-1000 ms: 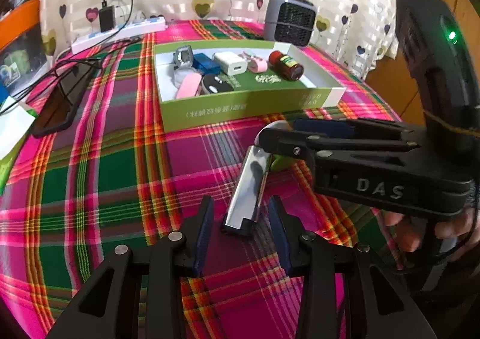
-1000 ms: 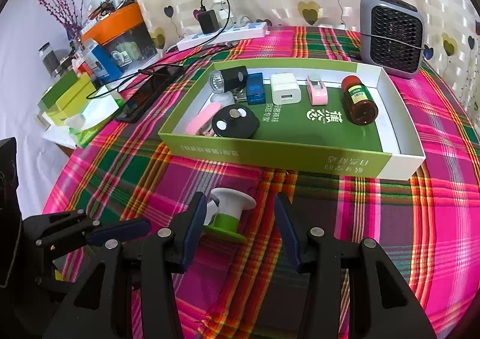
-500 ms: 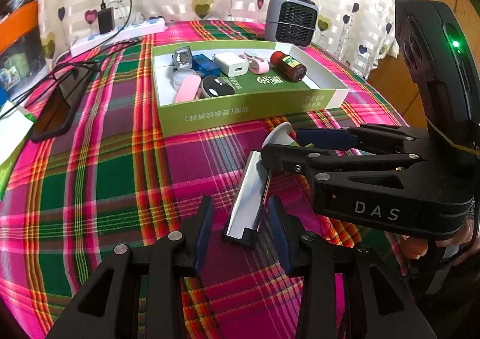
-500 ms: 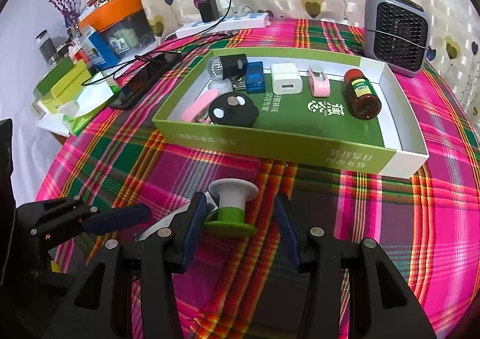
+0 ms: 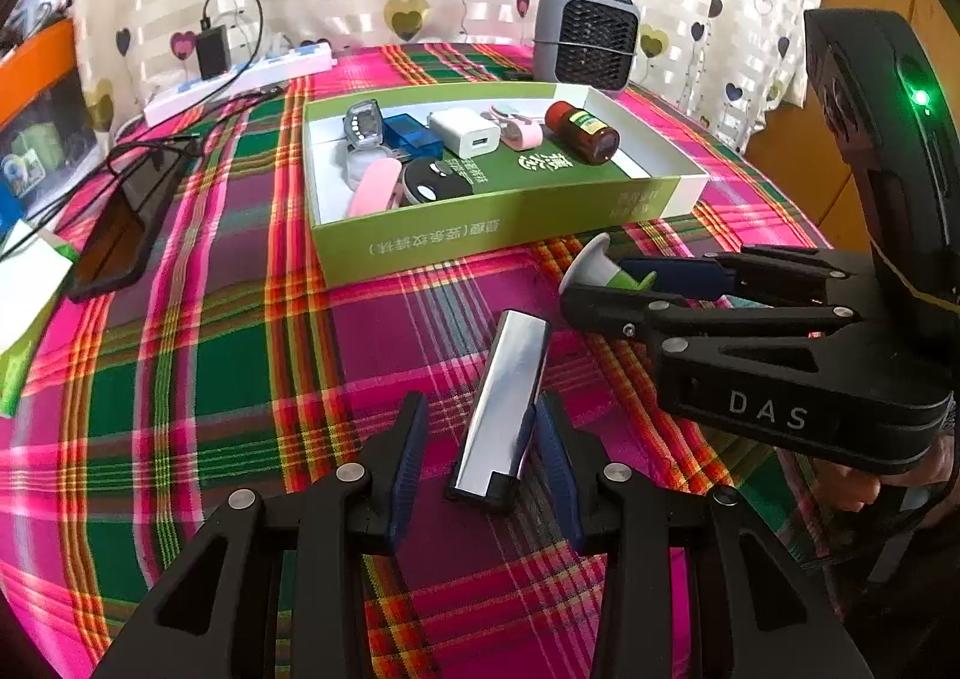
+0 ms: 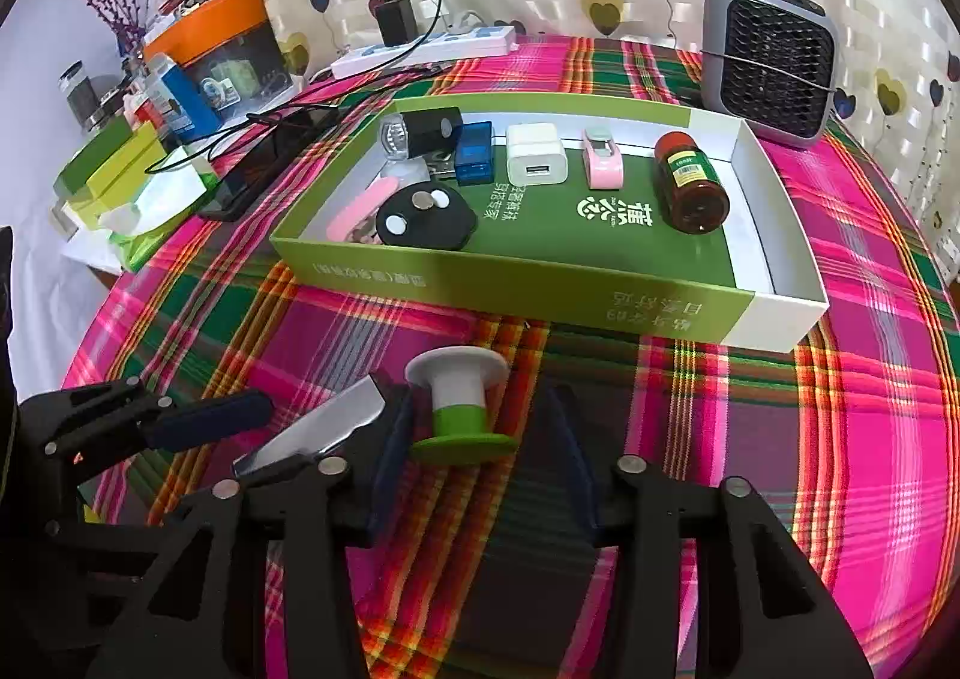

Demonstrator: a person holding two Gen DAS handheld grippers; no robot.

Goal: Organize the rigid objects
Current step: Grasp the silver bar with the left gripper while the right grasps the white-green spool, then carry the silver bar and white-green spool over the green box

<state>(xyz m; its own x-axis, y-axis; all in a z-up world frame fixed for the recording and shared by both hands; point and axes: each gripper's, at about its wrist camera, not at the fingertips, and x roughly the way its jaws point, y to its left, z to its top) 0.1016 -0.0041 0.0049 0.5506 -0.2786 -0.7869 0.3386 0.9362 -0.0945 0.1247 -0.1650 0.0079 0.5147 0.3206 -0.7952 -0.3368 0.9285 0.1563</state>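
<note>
Plaid tabletop: right tongs [image 6: 474, 457], jaws just narrowing but not yet gripping, straddle upright green-white spool [image 6: 459, 409]; left tongs [image 5: 480, 463] released around silver lighter [image 5: 501, 409], long axis toward one o'clock; box [image 6: 510, 283] at twelve.

Left tongs [image 5: 480, 463] agape; right tongs [image 6: 480, 460] closing.

bare plaid cloth [image 5: 198, 379] lies open leftward; the green box's near wall [image 6: 510, 283] blocks straight ahead.
</note>
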